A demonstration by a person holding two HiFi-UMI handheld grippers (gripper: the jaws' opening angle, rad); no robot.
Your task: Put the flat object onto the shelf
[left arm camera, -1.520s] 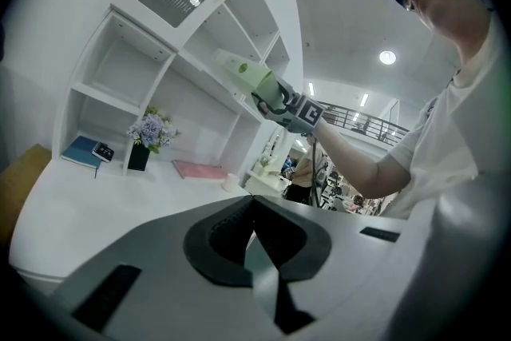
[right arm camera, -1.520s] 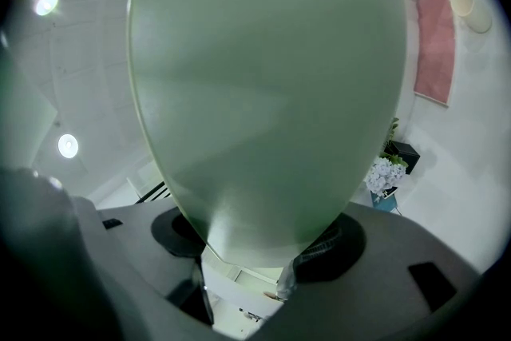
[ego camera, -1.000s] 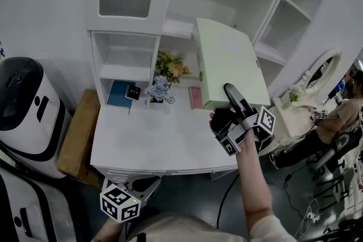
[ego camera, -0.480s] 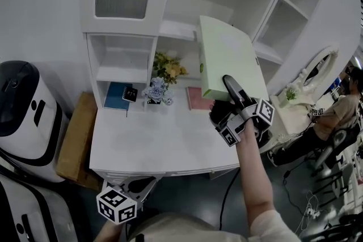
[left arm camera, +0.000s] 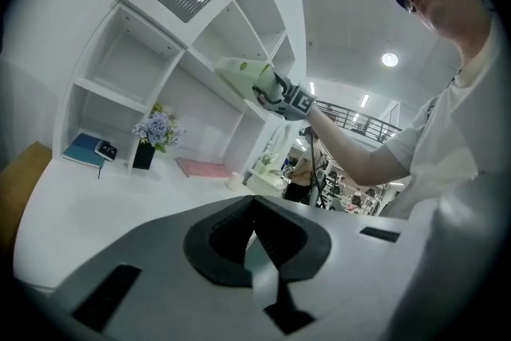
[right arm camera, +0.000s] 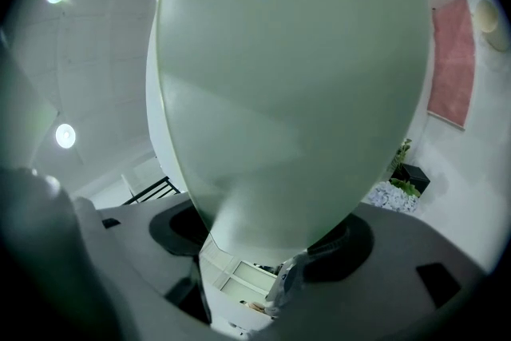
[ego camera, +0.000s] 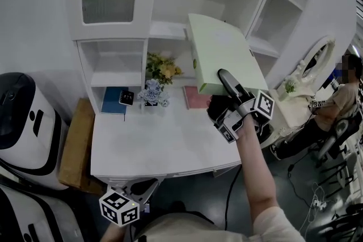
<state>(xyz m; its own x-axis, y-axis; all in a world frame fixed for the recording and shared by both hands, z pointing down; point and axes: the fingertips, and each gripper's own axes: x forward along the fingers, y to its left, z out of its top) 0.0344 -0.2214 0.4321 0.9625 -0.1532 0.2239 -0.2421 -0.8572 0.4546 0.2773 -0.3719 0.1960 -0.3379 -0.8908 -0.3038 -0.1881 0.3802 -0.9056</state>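
The right tool [ego camera: 227,83] is clenching the folder [ego camera: 218,49] by its near edge, one jaw lying over the top face and the other under it. Gripped this way, the wide green slab is reaching out ahead of the hand like a tray. The jaws have just been opening a little with the folder between them, yet the pads look to be bearing on it, since the folder is hanging in the air above the counter [ego camera: 153,141].

The folder is tilting with its far end up and aimed at the shelf [ego camera: 167,29]. That is probably so the leading edge is entering the open bay first while passing over the flowers [ego camera: 159,68] and the pink book [ego camera: 194,97]. Whether the far corner is already touching the shelf board is hard to say.

The left tool [ego camera: 139,185] is waiting low at the counter's front edge with its jaws pressed together on nothing. It is likely staying clear because one grip is enough for this carry.
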